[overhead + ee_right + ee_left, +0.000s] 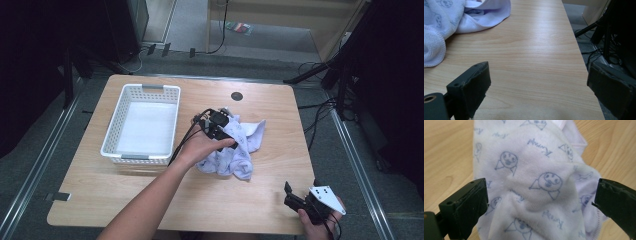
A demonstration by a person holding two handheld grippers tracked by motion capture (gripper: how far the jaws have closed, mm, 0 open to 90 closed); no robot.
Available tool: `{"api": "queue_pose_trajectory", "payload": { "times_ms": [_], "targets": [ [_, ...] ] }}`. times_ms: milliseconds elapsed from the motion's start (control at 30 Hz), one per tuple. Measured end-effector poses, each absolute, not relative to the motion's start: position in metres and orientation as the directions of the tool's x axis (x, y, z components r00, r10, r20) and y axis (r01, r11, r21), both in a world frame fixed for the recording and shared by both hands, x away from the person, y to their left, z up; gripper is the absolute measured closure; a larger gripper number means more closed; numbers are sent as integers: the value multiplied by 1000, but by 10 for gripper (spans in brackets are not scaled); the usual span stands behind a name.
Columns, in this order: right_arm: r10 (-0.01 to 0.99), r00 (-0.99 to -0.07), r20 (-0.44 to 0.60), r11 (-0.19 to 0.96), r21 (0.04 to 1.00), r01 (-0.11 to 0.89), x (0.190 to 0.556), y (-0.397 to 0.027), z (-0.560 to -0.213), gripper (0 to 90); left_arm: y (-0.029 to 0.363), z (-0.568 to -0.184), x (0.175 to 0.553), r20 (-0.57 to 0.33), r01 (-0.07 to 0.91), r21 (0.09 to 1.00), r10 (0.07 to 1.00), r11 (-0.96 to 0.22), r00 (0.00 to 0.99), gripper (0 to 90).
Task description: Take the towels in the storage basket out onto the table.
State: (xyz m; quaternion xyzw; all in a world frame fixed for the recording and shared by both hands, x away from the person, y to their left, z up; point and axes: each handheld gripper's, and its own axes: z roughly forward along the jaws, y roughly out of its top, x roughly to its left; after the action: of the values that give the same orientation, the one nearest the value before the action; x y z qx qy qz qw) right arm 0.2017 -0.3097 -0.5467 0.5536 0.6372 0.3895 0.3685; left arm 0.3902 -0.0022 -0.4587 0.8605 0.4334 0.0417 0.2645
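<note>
A crumpled pale lilac cloth [246, 144] printed with small cartoon faces lies at the middle of the wooden table [280, 112]. My left gripper [220, 128] points down onto the cloth's left part, with a hand around it. In the left gripper view the cloth [536, 177] bulges up between the two wide-apart jaws of the left gripper [540, 203], and the pads stand clear of it. My right gripper [294, 199] rests near the table's front right corner, open. The right gripper view shows bare wood between the right gripper's [536, 85] jaws and the cloth [441, 22] farther off at the upper left.
A white perforated basket [114, 122] stands empty on the left half of the table. A black round grommet [237, 96] sits near the far edge. Cables and dark stands [340, 75] crowd the floor to the right. The table's right edge [581, 62] is close to the right gripper.
</note>
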Motion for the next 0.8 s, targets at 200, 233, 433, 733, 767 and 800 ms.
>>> {"api": "queue_pose_trajectory", "payload": {
  "times_ms": [200,233,433,733,767,800],
  "targets": [
    [992,-116,-40,85,904,419,202,-310,-547,51,26,-439,379,-119,695,559,786,-453,607,0],
    [992,-116,-39,85,903,421,202,-310,-547,51,31,-437,378,-119,693,568,789,-444,603,0],
    [993,-114,-43,88,902,423,202,-309,-547,51,72,-430,366,-114,680,628,820,-379,561,0],
    [993,-111,-42,86,901,425,202,-309,-547,51,131,-420,346,-106,662,686,859,-301,501,0],
    [993,-110,-42,85,901,425,203,-309,-547,51,136,-420,344,-101,657,693,862,-297,496,0],
    [993,-110,-41,84,901,426,203,-309,-547,51,141,-419,342,-99,654,698,865,-292,491,0]
  ]
}}
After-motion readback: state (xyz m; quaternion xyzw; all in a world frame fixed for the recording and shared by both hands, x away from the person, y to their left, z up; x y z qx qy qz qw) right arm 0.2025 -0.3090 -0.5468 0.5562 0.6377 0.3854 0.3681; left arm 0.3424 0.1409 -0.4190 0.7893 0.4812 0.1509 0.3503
